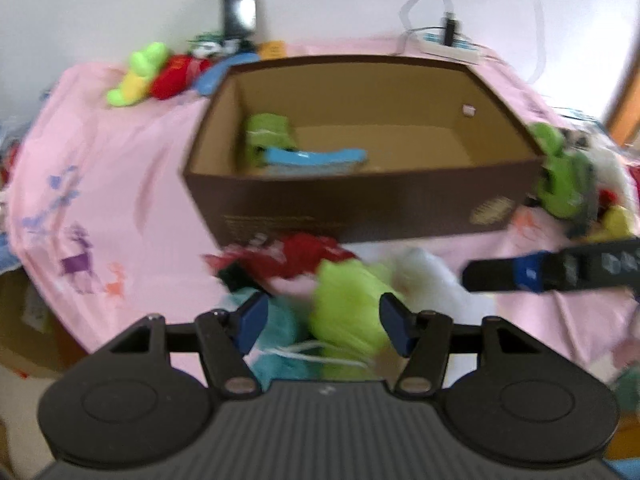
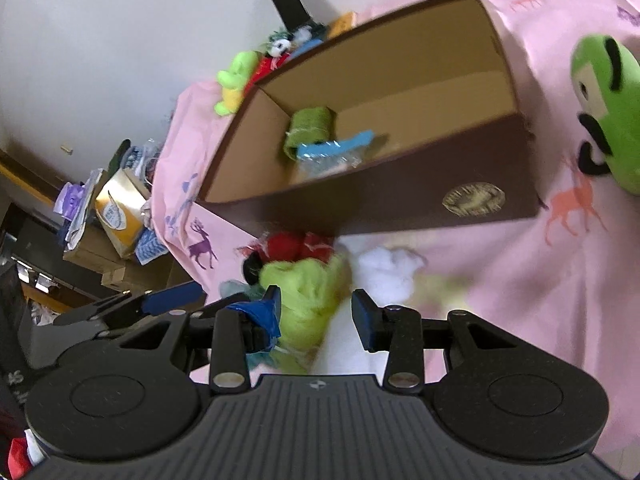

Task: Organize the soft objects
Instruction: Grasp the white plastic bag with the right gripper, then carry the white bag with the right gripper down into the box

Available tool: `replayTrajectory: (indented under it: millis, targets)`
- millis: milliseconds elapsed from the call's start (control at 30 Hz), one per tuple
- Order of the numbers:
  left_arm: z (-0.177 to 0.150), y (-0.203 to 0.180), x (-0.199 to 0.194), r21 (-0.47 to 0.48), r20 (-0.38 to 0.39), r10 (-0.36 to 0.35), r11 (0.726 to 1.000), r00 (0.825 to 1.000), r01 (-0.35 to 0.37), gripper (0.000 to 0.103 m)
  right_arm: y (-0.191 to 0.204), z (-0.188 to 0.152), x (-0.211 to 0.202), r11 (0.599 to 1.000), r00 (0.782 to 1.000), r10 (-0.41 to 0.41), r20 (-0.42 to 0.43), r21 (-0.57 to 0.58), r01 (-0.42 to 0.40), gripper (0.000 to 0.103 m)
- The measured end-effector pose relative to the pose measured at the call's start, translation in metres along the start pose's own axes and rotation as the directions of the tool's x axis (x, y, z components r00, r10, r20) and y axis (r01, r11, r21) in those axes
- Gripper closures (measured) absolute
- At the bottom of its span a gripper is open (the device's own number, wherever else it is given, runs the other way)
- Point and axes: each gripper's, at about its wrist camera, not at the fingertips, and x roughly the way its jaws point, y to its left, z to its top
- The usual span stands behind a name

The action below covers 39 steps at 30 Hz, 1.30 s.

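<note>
both grippers are down over the heap of soft things in front of the brown box (image 1: 360, 208), which sits on the pink cloth (image 1: 120, 168) with 2 items already inside: a green roll (image 1: 268, 136) and a blue packet (image 1: 316, 158). the left gripper (image 1: 324, 322) has its fingers spread wide, the lime-green fluffy piece (image 1: 344, 312) lying between them, but the pads do not seem to press it. the right gripper (image 2: 316, 316) is parted too, its jaws just easing wider, with the same lime-green piece (image 2: 308, 300) in the gap, not gripped. beside it lie a white tuft (image 2: 388, 268), a red toy (image 2: 288, 246) and something teal (image 1: 280, 344); the blur makes it hard to say which piece is the target. this looks like the reach-to-pick step. next, 1 gripper needs to settle lower, close on a single soft piece, lift it clear and carry it over the box's near wall.
</note>
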Motion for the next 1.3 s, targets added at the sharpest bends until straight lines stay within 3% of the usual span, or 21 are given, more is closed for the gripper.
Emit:
replayTrajectory:
  millis: [167, 433, 600, 800, 867, 900, 1000, 1100, 1300]
  targets:
    - [-0.019, -0.013, 0.000, 0.045, -0.032, -0.186, 0.981, 0.982, 0.188, 0.042, -0.022, -0.006, -0.001, 0.998, 0.999, -0.011, -0.034, 0.068, 0.013, 0.079]
    - [-0.029, -0.037, 0.028, 0.052, -0.118, -0.348, 0.933, 0.930, 0.356, 0.041, -0.042, -0.013, 0.005, 0.990, 0.994, 0.006, -0.108, 0.140, 0.010, 0.078]
    - [-0.028, -0.048, 0.054, 0.054, -0.143, -0.321, 0.942, 0.936, 0.331, 0.041, -0.053, -0.014, 0.015, 0.978, 0.989, 0.038, -0.140, 0.207, -0.009, 0.078]
    - [-0.021, -0.046, 0.066, 0.061, -0.110, -0.288, 0.953, 0.951, 0.296, 0.041, -0.057, -0.011, 0.028, 0.971, 0.986, 0.070, -0.151, 0.238, -0.033, 0.077]
    - [-0.019, -0.047, 0.069, 0.065, -0.112, -0.295, 0.951, 0.949, 0.303, 0.046, -0.057, -0.011, 0.033, 0.972, 0.984, 0.079, -0.158, 0.231, -0.041, 0.077]
    - [-0.018, -0.048, 0.069, 0.070, -0.111, -0.304, 0.947, 0.946, 0.312, 0.053, -0.056, -0.011, 0.035, 0.973, 0.983, 0.084, -0.163, 0.224, -0.046, 0.078]
    - [-0.017, -0.051, 0.065, 0.097, -0.108, -0.338, 0.932, 0.935, 0.348, 0.056, -0.055, -0.009, 0.033, 0.976, 0.981, 0.112, -0.160, 0.202, -0.079, 0.081]
    - [-0.013, -0.054, 0.056, 0.117, -0.110, -0.397, 0.905, 0.911, 0.409, 0.062, -0.052, -0.003, 0.025, 0.978, 0.981, 0.133, -0.143, 0.177, -0.106, 0.083]
    - [0.001, -0.060, 0.028, 0.210, -0.079, -0.489, 0.844, 0.869, 0.494, 0.062, -0.047, 0.003, -0.003, 0.977, 0.980, 0.173, -0.097, 0.147, -0.158, 0.085]
